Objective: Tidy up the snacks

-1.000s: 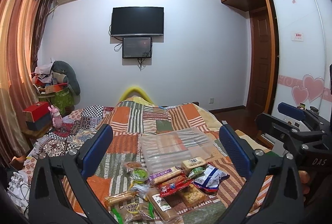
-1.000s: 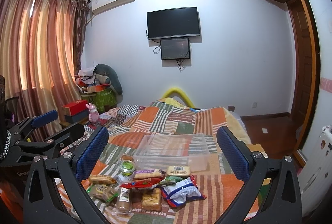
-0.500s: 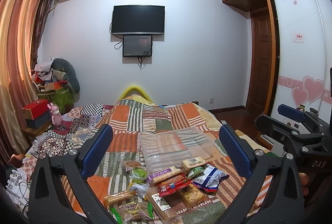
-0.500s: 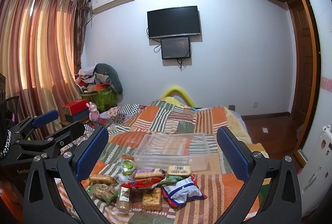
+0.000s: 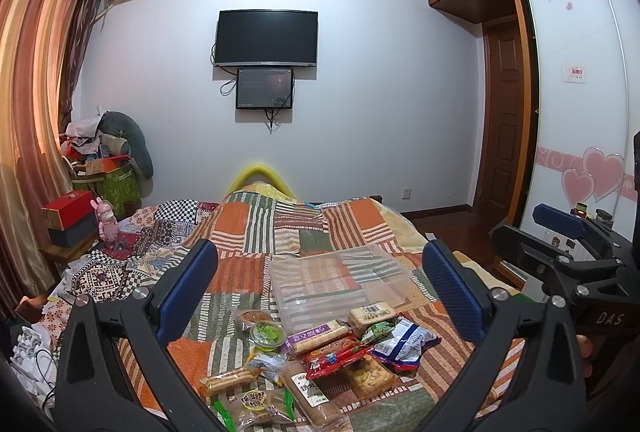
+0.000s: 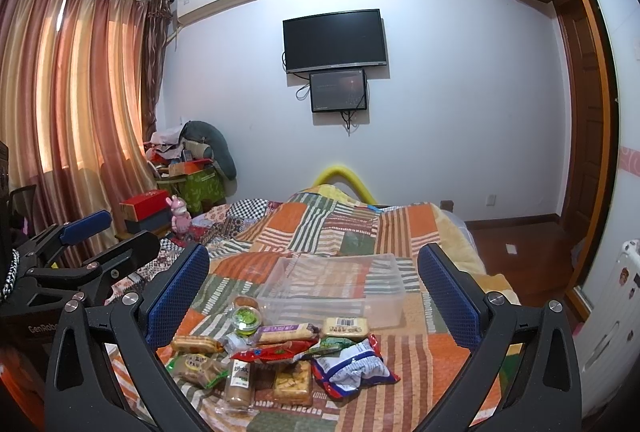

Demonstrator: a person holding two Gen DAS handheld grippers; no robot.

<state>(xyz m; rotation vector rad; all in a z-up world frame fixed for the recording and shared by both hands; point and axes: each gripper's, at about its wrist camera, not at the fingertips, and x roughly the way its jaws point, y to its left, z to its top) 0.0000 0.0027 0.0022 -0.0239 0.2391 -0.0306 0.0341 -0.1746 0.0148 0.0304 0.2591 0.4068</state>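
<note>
A heap of several wrapped snacks [image 5: 320, 356] [image 6: 276, 352] lies on the patchwork quilt near me. Among them are a blue-and-white crisp bag [image 6: 354, 362], a red packet [image 5: 336, 354] and a small green-lidded cup [image 6: 246, 317]. Just beyond the heap stands a clear plastic bin [image 5: 340, 282] [image 6: 340, 282], with nothing in it. My left gripper [image 5: 320, 292] hovers open above the heap, holding nothing. My right gripper [image 6: 314, 292] is likewise open and holding nothing. Each gripper shows at the edge of the other's view.
The quilted bed [image 6: 448, 352] fills the foreground, with wooden floor [image 6: 516, 248] to its right. A cluttered side table with boxes and a pink toy [image 5: 106, 222] stands at the left by the curtains. A wardrobe [image 5: 580, 112] lines the right wall.
Both grippers have barely shifted, and the view has tilted slightly. The snacks and the bin lie where they were.
</note>
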